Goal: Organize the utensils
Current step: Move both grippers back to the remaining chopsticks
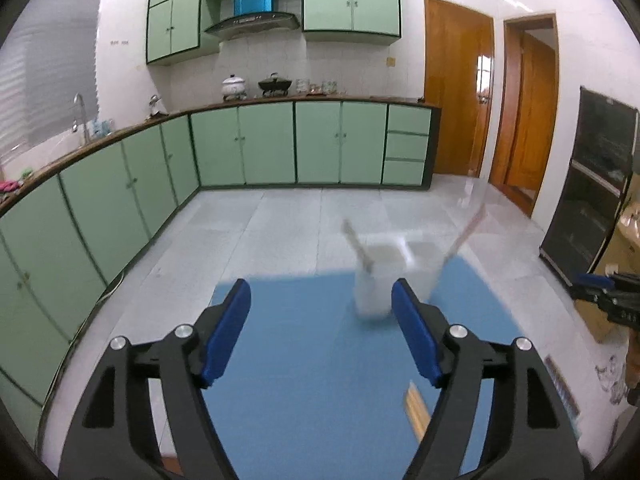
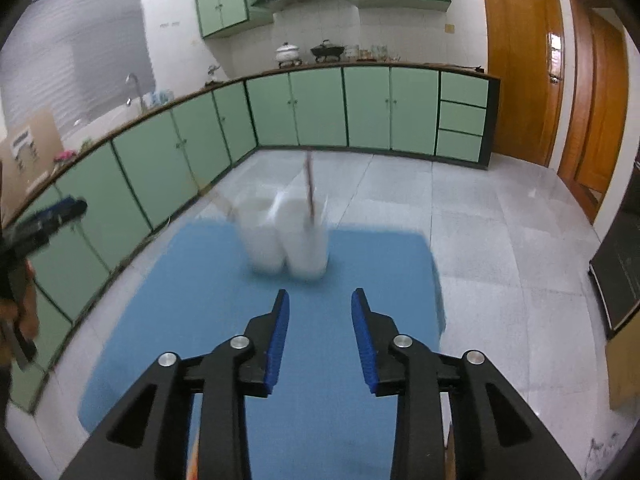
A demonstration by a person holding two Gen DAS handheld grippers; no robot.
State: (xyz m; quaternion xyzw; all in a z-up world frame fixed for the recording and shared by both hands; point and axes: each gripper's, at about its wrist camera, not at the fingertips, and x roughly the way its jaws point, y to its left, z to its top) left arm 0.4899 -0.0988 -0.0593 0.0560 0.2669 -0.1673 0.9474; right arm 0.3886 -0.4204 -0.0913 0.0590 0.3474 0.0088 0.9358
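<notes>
1. Currently the left gripper (image 1: 322,330) has its fingers (image 1: 226,330) spread wide with nothing between them; only the blue mat (image 1: 300,360) on the desk shows in the gap.
2. The right gripper (image 2: 320,338) has its fingers (image 2: 278,338) parted more narrowly, also holding nothing.
3. Just beside the left gripper's right-hand finger, low on the mat, lie wooden chopsticks (image 1: 416,412). Their long axis runs roughly away from the camera, slightly slanted. Most of their length is hidden behind the finger frame.
4. Farther out, at the far edge of the mat, stands a white 2-compartment holder (image 2: 286,240), blurred in both views. Utensils already lean out of it: 1 stick-like handle (image 2: 309,184) rises from the right compartment, another (image 1: 356,244) from the left.
5. Judgement: the chopsticks lie nearer the left gripper, so that hand appears better placed to pick them up, closing across their long axis. The holder is ahead of both grippers, well apart from the fingers.
</notes>
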